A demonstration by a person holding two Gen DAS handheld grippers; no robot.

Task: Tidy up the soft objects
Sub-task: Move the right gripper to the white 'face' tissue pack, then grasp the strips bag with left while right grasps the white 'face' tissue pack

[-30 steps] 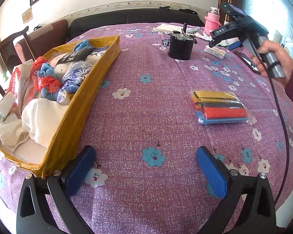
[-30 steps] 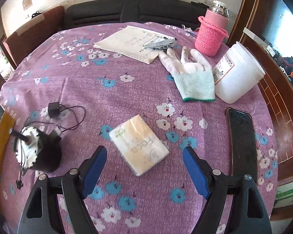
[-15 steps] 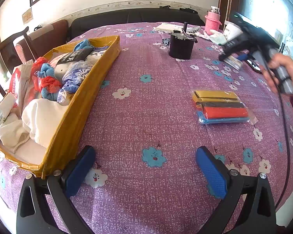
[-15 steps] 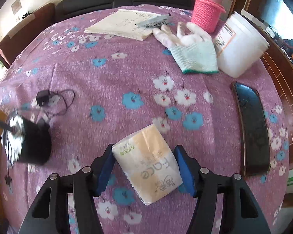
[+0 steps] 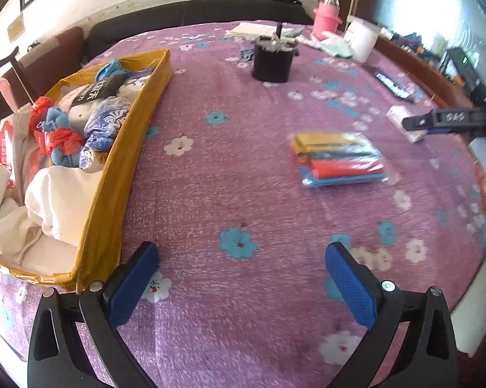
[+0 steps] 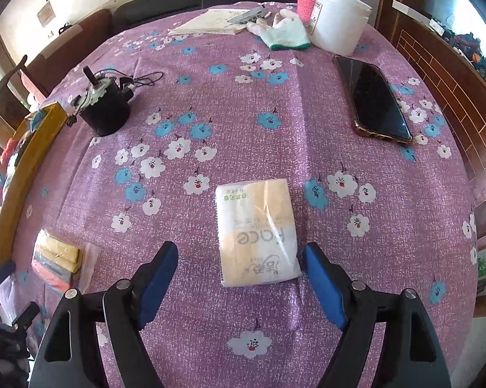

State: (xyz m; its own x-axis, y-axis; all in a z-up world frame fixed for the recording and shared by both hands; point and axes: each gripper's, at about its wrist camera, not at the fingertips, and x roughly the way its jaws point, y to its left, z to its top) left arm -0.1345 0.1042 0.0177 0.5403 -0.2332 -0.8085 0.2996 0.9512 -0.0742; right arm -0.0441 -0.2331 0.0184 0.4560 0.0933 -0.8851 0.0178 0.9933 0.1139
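Since half a sec ago the tissue pack has slid toward the cloth edge and squared up. R gripper jaws are opening, pack lying between them, pads clear of it. L gripper spread wide, empty. Cloth bundle lies at 2 o'clock from it, box of soft stuff at 10.

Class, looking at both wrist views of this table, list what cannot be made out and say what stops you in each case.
- Yellow box, left wrist view: lower contents buried under the white cloths and bags.
- Yellow box, right wrist view: cut off by the left edge.
- Colourful packet, left wrist view: motion blur hides any print.
- Tissue pack, right wrist view: small print too fine, glare on the wrap.
- Right tool, left wrist view: tips cut off by the right edge.
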